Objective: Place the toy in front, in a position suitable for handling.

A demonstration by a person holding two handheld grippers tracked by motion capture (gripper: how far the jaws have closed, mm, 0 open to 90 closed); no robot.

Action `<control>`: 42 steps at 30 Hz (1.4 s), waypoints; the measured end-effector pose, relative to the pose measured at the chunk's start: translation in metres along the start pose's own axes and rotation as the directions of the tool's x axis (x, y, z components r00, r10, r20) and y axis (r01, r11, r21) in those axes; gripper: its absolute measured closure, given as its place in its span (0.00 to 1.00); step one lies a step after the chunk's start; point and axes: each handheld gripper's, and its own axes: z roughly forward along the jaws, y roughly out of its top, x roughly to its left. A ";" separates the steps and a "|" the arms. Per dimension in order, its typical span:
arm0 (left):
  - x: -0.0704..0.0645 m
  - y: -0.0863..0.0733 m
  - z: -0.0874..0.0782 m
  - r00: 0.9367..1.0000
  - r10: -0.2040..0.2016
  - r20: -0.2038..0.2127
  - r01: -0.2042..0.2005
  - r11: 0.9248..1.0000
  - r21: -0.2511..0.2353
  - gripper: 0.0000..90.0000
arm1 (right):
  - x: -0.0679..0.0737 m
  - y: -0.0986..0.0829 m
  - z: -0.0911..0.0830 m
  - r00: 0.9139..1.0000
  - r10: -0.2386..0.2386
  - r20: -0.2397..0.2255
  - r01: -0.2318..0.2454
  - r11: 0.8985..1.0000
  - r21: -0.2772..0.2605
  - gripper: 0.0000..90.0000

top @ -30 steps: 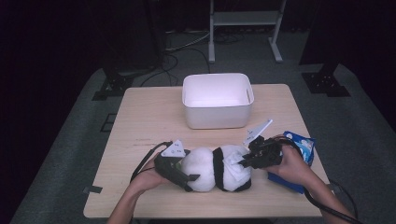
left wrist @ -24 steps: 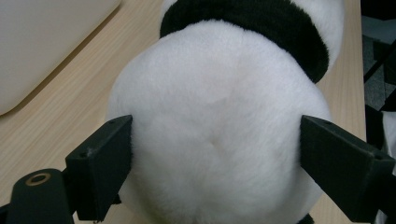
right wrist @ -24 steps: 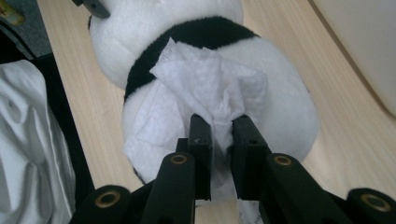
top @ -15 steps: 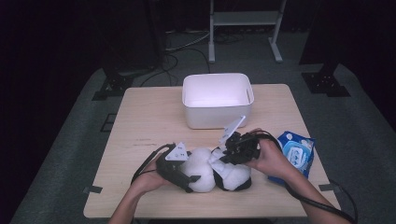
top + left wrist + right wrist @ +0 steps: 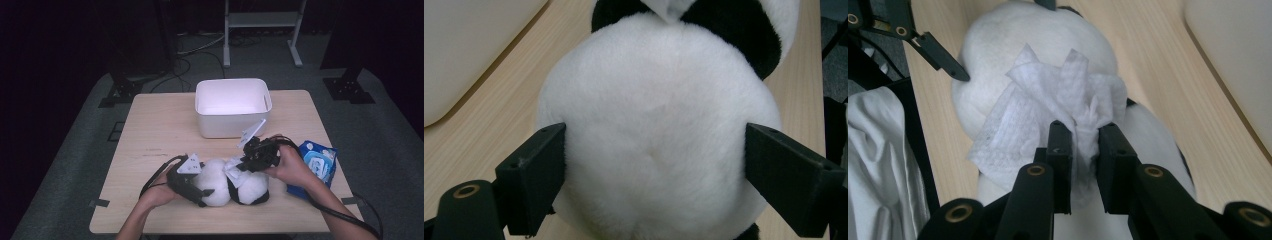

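Right tool [image 5: 240,167], clamped on wipe [image 5: 1048,117], had moved onto panda [image 5: 225,182]; left tool [image 5: 197,192] stayed gripping panda

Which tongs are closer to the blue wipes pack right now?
Right. The right tongs press a wipe onto the panda, just left of the wipes pack; the left tongs grip the panda's far side.

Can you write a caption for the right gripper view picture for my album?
The right gripper pinches a white wipe and presses it onto the toy panda.
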 end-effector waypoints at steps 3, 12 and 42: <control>0.000 0.000 0.000 1.000 0.002 0.001 -0.002 1.000 0.003 0.13 | -0.006 -0.010 -0.008 1.000 0.031 0.007 -0.031 0.999 -0.011 0.86; 0.000 0.002 -0.001 1.000 0.017 0.001 -0.017 1.000 0.016 0.13 | -0.028 -0.038 -0.027 0.990 0.108 0.090 -0.108 0.994 -0.005 0.85; 0.003 0.002 -0.010 0.999 -0.006 0.034 0.006 1.000 0.013 0.24 | -0.002 -0.054 -0.031 0.994 0.106 -0.023 -0.107 0.992 -0.068 0.86</control>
